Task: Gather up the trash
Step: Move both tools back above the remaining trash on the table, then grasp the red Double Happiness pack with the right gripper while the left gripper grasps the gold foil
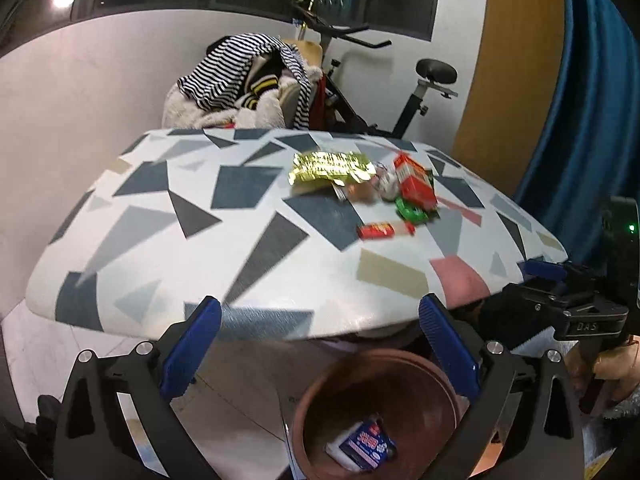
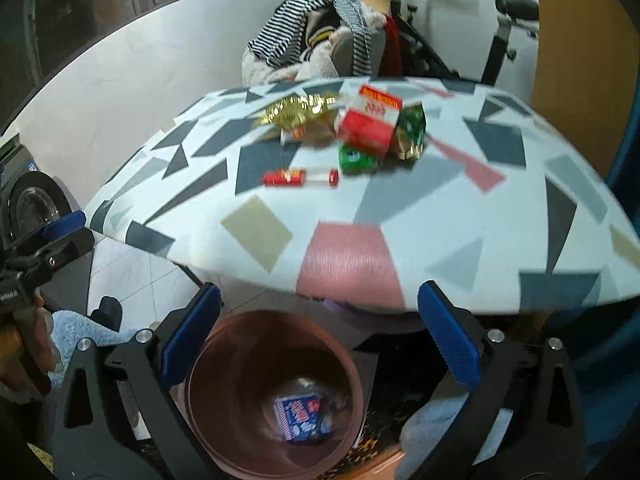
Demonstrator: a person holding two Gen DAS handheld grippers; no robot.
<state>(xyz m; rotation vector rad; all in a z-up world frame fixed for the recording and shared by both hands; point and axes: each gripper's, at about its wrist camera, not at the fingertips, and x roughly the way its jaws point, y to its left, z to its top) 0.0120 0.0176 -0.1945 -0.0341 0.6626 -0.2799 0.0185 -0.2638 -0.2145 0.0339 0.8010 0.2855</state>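
One blue packet [image 2: 303,419] lies in the brown bin [image 2: 240,344] at lower centre; gold wrapper [image 1: 330,166], red carton [image 2: 370,122], green packet [image 2: 356,159] and red tube [image 2: 300,177] remain mid-frame on the patterned table [image 2: 360,248]. Left gripper [image 1: 320,346] and right gripper [image 2: 320,340] gape empty. Exercise bike [image 1: 420,92] upper right

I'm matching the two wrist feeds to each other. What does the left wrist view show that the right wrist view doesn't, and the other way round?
Only the left wrist view shows the right tool at its right edge and the blue curtain.

Only the right wrist view shows the left tool at its left edge, a wheel behind it and a green-gold packet beside the carton.

Both show the patterned table, gold wrapper, red carton, green wrapper, red tube wrapper, and the brown bin below, holding a blue packet. Each tool is open and empty.
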